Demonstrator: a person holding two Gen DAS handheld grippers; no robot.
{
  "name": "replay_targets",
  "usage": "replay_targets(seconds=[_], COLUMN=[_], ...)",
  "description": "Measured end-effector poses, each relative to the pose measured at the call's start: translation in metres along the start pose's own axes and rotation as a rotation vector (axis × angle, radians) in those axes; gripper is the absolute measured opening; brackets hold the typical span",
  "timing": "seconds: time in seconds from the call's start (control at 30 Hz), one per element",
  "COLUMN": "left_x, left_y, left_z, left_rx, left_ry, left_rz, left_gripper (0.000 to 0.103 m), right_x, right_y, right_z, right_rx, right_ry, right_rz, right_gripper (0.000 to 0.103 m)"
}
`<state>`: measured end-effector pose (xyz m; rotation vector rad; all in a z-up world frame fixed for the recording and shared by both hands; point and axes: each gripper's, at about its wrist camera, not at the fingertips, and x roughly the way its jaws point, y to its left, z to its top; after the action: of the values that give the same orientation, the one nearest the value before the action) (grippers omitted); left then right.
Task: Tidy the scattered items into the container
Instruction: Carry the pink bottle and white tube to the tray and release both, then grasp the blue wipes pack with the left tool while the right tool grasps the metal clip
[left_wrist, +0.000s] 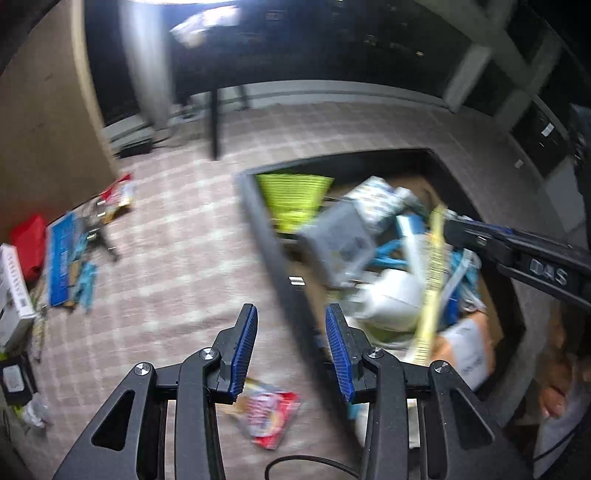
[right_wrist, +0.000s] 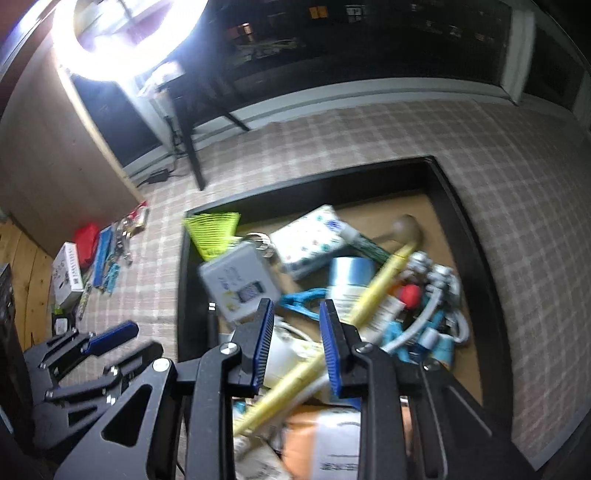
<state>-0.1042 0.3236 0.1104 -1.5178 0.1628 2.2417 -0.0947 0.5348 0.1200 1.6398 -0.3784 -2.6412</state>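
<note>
**Snack packet on the cloth, bin nearly full**

Nearest the left gripper (left_wrist: 291, 347), just outside the near-left wall of the black container (left_wrist: 266, 236), a red and pink snack packet (left_wrist: 267, 415) lies flat on the checked cloth (left_wrist: 177, 258). It shows partly under the left claw, whose blue pads stand apart with nothing between them. By its look the packet is light, crinkly film, probably slippery and easy to crush. Pinching a free edge or corner seems wiser than pressing down on its middle, since a flat pouch gives little to bite on. Blur hides its print.

Inside the container, the right gripper (right_wrist: 297, 343) hovers over the pile, its pads parted. A long yellow stick (right_wrist: 369, 299) runs slantwise behind the gap between them, but the pads do not visibly press on it, so I judge it released. Around it lie a white rounded object (left_wrist: 391, 299), a grey box (right_wrist: 240, 280), a blue clip (right_wrist: 303, 299) and a tangle of pale cable (right_wrist: 432, 314). Against the container's far-left corner stands a lime-green ribbed piece (right_wrist: 214, 229).

Well left of the container, near the cloth's edge, more items wait: a blue flat pack (left_wrist: 62, 258), a red object (left_wrist: 29, 240) and a white box (left_wrist: 14, 280). The boxes look stiff and easy to take by their sides; the flat pack will likely need an edge grip.
</note>
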Motion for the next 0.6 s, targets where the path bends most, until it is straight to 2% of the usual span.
replay_targets(seconds=[0.4, 0.6], left_x=[0.002, 0.013], left_y=[0.147, 0.212], left_z=[0.007, 0.009], left_rx=[-0.243, -0.319], left_ry=[-0.011, 0.016], left_rz=[0.125, 0.142], left_gripper=[0.037, 0.04], right_x=[0.044, 0.079], right_y=[0.11, 0.174], right_z=[0.026, 0.037], right_rx=[-0.183, -0.276], right_ry=[0.025, 0.067], right_rz=[0.09, 0.135], right_gripper=[0.026, 0.025])
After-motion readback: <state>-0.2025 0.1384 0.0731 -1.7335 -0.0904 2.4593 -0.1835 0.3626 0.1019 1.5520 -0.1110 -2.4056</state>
